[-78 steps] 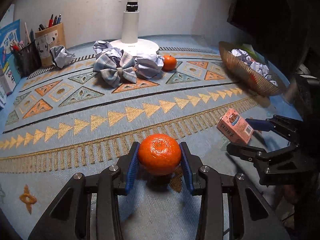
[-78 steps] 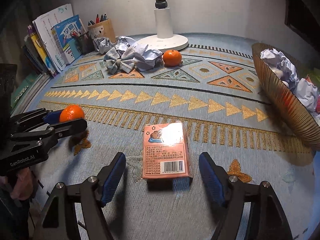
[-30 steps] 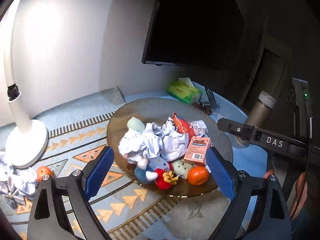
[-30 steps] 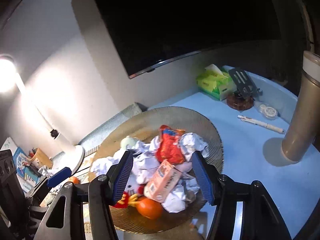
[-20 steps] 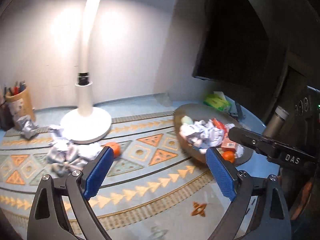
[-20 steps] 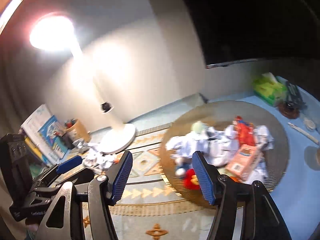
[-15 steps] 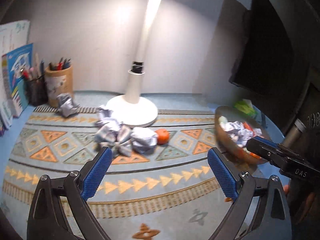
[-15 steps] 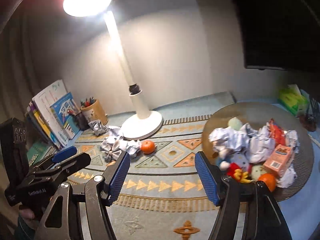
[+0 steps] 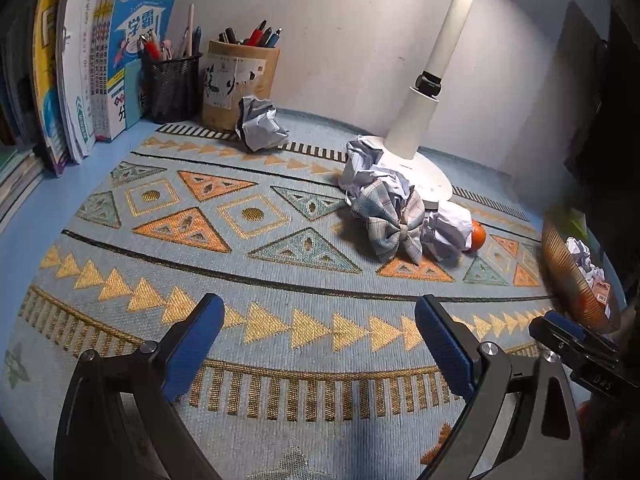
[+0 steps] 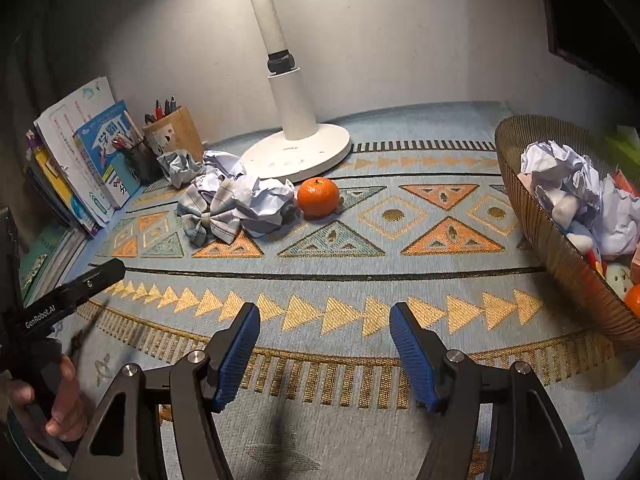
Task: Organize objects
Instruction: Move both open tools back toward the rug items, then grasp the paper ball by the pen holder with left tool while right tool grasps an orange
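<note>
The orange (image 10: 318,196) is sitting on the patterned mat (image 10: 320,280) just in front of the lamp base (image 10: 296,153), touching the crumpled paper (image 10: 266,204) on its left, with the plaid bow (image 10: 210,216) lying beyond that paper. Being round, it is offering no long axis to line up with. The right gripper (image 10: 324,344) is pointing almost straight at it from across the mat, jaws having just been opening and standing apart with nothing between them. The left gripper (image 9: 316,344) is also gaping empty, aiming nearer the bow, so the right is looking better placed. The basket (image 10: 560,248) is waiting right of the lamp base
</note>
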